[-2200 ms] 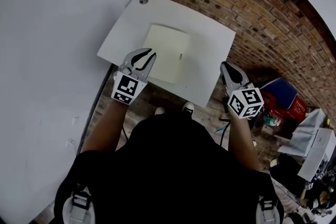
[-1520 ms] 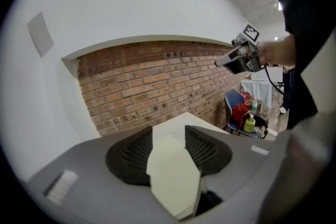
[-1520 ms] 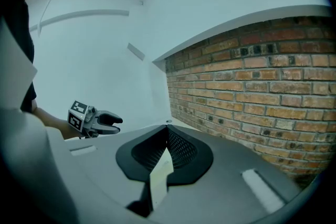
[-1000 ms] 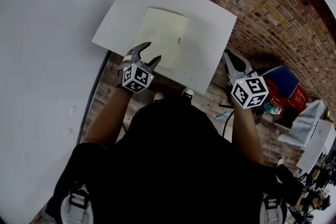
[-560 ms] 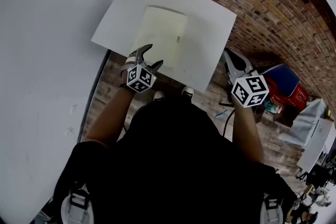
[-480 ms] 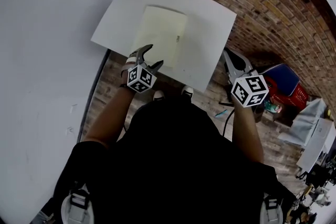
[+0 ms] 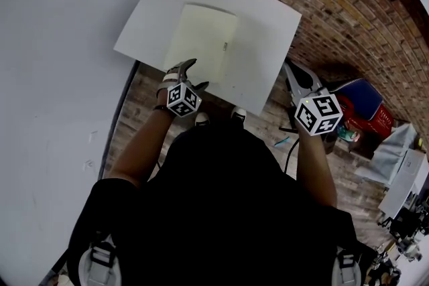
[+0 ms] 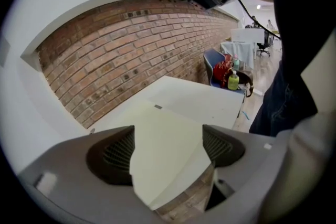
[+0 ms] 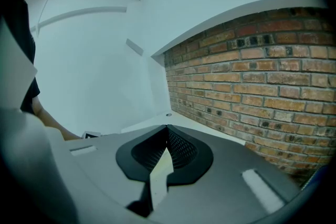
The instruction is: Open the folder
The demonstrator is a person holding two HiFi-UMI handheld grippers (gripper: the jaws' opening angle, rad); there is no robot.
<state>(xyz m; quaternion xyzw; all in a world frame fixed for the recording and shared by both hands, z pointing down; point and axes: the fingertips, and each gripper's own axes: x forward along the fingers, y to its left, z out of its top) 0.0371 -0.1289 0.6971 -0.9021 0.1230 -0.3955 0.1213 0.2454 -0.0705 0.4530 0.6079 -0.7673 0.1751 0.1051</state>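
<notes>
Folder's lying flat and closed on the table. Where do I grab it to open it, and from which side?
Probably the top cover alone, at the near left corner of the folder, coming in low from the front edge of the table. The folder lies flat and thin, and that corner sits close to the edge.

head view: steeply down | gripper views: across table [image 7: 268, 37] toward brick wall [image 8: 131, 55] | shared: table
</notes>
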